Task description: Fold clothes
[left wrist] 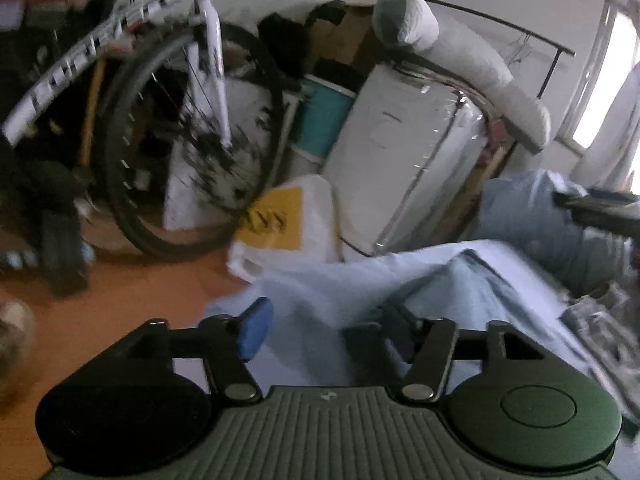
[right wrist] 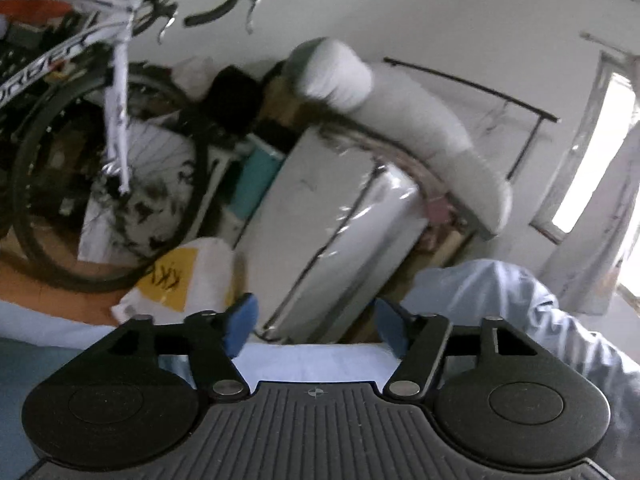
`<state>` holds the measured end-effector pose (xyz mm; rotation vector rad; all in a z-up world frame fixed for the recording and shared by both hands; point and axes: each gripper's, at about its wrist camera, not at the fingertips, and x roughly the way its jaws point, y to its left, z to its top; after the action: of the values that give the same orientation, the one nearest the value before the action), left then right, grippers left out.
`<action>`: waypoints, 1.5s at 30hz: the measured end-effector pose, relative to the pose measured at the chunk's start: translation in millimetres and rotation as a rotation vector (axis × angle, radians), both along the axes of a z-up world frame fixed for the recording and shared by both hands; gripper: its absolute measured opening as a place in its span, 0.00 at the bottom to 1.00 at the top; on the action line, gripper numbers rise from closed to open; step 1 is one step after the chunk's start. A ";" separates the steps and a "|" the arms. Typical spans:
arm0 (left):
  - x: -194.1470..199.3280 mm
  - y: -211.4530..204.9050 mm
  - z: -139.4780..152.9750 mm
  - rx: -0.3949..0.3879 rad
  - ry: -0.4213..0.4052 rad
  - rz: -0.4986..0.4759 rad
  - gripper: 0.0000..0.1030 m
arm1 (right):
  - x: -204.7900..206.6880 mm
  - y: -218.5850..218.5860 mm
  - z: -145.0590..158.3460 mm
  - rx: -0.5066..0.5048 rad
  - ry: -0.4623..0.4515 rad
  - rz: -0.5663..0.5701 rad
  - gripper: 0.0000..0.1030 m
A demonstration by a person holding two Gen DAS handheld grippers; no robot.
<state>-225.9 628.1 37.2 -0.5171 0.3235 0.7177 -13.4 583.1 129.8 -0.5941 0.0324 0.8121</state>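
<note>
Here, left gripper [left wrist: 316, 330] open above light blue cloth [left wrist: 320, 280], right gripper [right wrist: 314, 326] open, cloth edge [right wrist: 312, 346] just beneath, bicycle [left wrist: 188, 128] well ahead-left.

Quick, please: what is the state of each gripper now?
Left gripper: open, over the light blue cloth, gripping nothing.
Right gripper: open, holding nothing.

Cluttered home room used for storage: bicycle [left wrist: 176, 92] against wall, wrapped mattress [left wrist: 404, 152], rolled bedding [left wrist: 452, 52], window [left wrist: 600, 80], orange floor [left wrist: 132, 292].
</note>
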 end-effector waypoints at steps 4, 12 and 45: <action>-4.8 -16.0 28.3 0.069 0.005 0.007 0.86 | -4.3 -66.3 39.5 0.123 0.044 -0.027 0.83; -11.0 -86.4 112.5 0.173 -0.089 -0.114 0.98 | -34.7 -243.3 108.2 0.279 0.116 -0.092 0.96; 190.7 -561.9 84.2 0.155 -0.104 -1.049 1.00 | -39.7 -757.8 30.7 0.392 0.267 -0.809 1.00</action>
<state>-35.2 66.2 121.4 -0.1780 0.3827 -0.3002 -53.1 -174.7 160.5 -0.0650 0.3302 0.0910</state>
